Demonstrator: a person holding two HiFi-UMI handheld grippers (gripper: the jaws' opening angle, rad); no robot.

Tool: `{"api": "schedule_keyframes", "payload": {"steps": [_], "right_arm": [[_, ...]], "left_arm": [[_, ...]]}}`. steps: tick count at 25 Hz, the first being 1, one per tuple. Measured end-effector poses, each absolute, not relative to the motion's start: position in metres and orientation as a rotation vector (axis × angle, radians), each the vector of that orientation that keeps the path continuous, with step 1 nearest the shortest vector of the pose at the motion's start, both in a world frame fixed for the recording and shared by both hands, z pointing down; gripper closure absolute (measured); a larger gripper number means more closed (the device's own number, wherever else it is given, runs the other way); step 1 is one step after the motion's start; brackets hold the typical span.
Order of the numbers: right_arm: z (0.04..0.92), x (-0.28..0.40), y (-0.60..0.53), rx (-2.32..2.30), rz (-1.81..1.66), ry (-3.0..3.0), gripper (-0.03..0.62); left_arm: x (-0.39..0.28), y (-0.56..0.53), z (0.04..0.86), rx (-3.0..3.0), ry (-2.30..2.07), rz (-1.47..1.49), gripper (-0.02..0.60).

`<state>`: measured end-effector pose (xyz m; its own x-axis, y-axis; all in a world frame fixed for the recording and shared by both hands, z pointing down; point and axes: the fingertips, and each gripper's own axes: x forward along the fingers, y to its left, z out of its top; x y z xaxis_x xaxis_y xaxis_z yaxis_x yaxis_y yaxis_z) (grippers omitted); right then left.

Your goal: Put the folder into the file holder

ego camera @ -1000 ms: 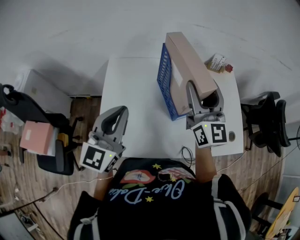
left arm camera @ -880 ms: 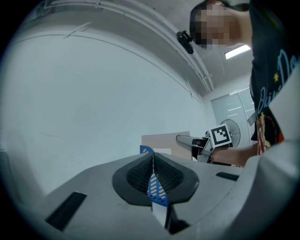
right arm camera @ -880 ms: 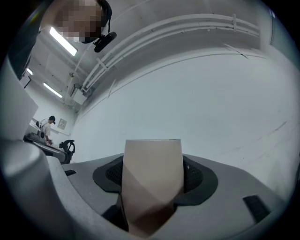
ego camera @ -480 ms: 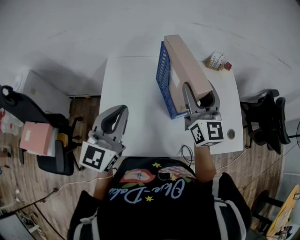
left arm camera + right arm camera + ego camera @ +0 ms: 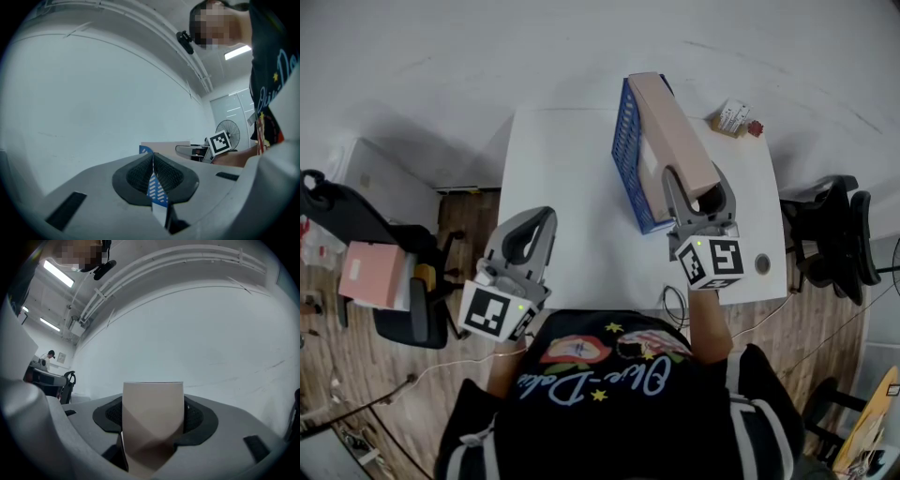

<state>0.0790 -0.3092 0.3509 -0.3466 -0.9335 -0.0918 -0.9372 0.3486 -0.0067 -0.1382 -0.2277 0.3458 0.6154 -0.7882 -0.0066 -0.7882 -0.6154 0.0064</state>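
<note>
1. White bench [image 5: 567, 187] under a pale wall carries the blue file holder [image 5: 625, 150], which stands upright toward the far right.
2. The folder [image 5: 670, 122], tan and thick like a box file, rises tilted along the holder's right side. I cannot tell whether its lower edge sits inside.
3. The right claw [image 5: 694, 183] is clamped across the folder's near end, pads on its two broad faces.
4. The left claw [image 5: 532, 230] hangs by the bench's left edge, pads pressed together on nothing.
5. The folder looks stiff and fairly light, with smooth board that could slip. A firm, central pinch on the narrow end should stop it swinging.
</note>
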Motion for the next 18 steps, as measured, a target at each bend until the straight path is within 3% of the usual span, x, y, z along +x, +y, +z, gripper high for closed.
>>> {"api": "schedule_keyframes", "payload": {"steps": [18], "right_arm": [[0.344, 0.085, -0.290, -1.754, 0.120, 2.505, 0.318]], "left_arm": [[-0.122, -0.229, 0.350, 2.835, -1.283, -0.024, 0.577]]}}
